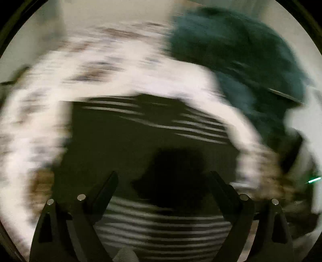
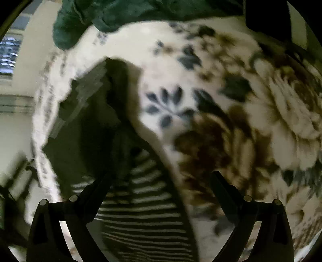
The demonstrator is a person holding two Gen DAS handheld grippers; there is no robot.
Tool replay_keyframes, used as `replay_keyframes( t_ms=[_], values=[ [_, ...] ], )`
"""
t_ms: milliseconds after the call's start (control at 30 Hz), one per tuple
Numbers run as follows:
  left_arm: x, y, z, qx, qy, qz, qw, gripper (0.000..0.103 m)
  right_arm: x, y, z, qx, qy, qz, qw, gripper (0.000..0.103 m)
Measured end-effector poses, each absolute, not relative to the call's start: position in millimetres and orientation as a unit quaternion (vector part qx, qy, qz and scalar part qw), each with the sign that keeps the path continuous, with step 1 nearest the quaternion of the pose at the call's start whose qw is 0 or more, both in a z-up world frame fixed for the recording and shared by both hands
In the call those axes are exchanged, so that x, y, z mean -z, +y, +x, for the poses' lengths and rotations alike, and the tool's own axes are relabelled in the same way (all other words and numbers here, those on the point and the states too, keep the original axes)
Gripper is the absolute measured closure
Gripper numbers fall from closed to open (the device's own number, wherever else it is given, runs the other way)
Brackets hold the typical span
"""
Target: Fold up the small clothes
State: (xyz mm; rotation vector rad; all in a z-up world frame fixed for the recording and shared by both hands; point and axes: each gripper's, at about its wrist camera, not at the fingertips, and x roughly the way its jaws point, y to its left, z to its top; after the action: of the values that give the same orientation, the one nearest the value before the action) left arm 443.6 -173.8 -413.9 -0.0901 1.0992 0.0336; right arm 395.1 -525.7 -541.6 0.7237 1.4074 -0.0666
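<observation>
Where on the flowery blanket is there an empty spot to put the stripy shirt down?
The flowered blanket lies bare to the right of the striped garment and below the green cloth; that wide patch is free. It is crowded on the left, where the striped garment is bunched up, and along the top by the green cloth.

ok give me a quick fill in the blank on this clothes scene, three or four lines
1. The dark garment below the right gripper has thin white ____.
2. It lies on a white blanket printed with ____.
3. The bundled cloth at the far edge of the blanket is dark ____.
4. The left gripper has its jaws ____.

Missing words: stripes; flowers; green; open
</observation>
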Motion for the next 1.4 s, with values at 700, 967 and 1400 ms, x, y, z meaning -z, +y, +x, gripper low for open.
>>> replay_keyframes(
  t_ms=[700, 967, 1400],
  values=[
    [502, 38, 483, -0.266, 0.553, -0.093, 0.784, 0.012, 567, -196, 687, -0.229, 0.672, -0.022, 0.704, 0.033],
    [521, 43, 506, -0.236, 0.568, -0.078, 0.784, 0.012, 601, -139, 677, -0.272, 0.655, -0.107, 0.697, 0.099],
    [526, 50, 545, -0.199, 0.573, -0.109, 0.787, 0.012, 576, -201, 699, -0.16, 0.658, -0.072, 0.732, 0.099]
  ],
)
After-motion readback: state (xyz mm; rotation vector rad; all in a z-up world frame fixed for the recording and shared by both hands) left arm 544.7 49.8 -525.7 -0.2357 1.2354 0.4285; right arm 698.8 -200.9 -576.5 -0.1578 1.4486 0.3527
